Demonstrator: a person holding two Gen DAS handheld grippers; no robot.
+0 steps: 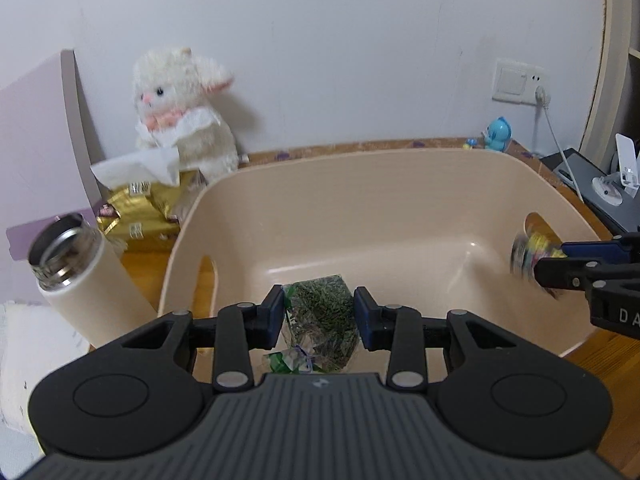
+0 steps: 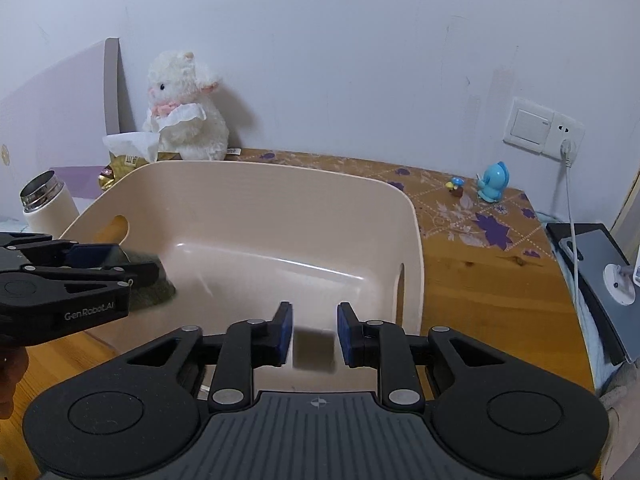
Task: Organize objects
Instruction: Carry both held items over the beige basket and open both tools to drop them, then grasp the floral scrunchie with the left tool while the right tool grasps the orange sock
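Observation:
A beige plastic basin stands on the wooden table; it also shows in the right wrist view. My left gripper is shut on a clear bag of green-black dried bits and holds it over the basin's near rim. My right gripper is over the basin's right side; a blurred dark object lies between its pads. In the left wrist view the right gripper has a blurred colourful round thing at its tips. Whether the pads still grip it I cannot tell.
A cream bottle with no lid stands left of the basin. A white plush lamb, tissues and gold packets are at the back left. A blue toy figure is at the back right, near a wall socket.

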